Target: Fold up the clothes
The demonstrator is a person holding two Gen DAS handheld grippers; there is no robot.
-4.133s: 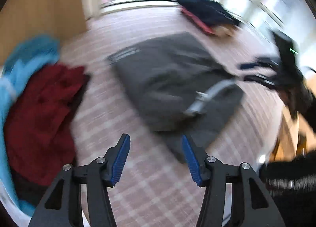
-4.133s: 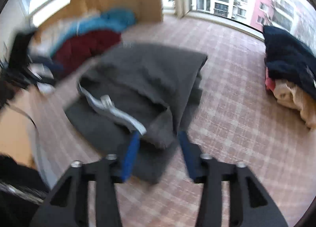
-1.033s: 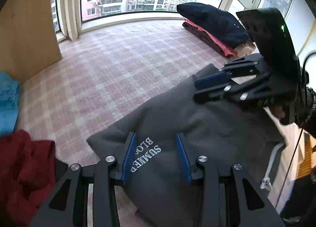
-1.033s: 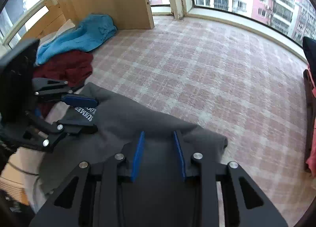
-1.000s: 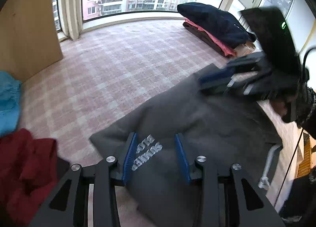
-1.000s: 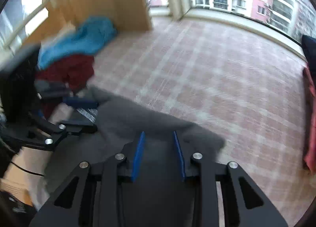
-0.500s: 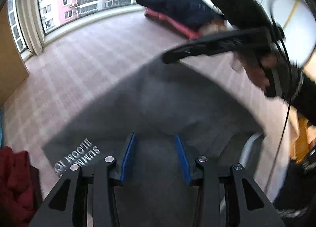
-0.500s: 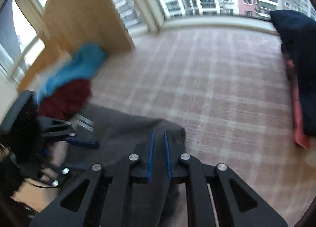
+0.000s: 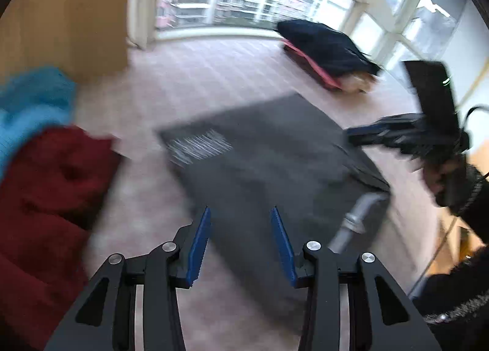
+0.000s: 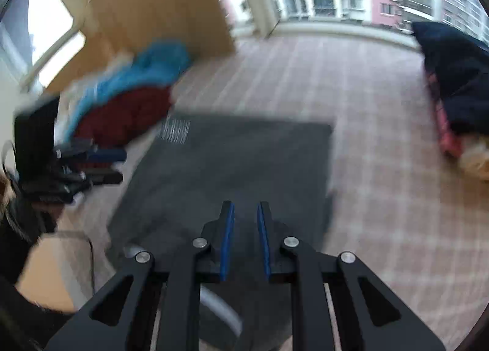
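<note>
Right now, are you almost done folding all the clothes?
Not nearly. The grey hoodie lies flat on the floor as a folded rectangle, and both the left gripper and the right gripper are open and empty. A folded stack sits by the window. The red garment and blue garment are in a crumpled heap, unfolded.

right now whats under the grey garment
The grey garment lies flat on the pink plaid carpet, which shows all around its edges. A white drawstring pokes out at one end. Anything beneath the fabric itself is covered.
</note>
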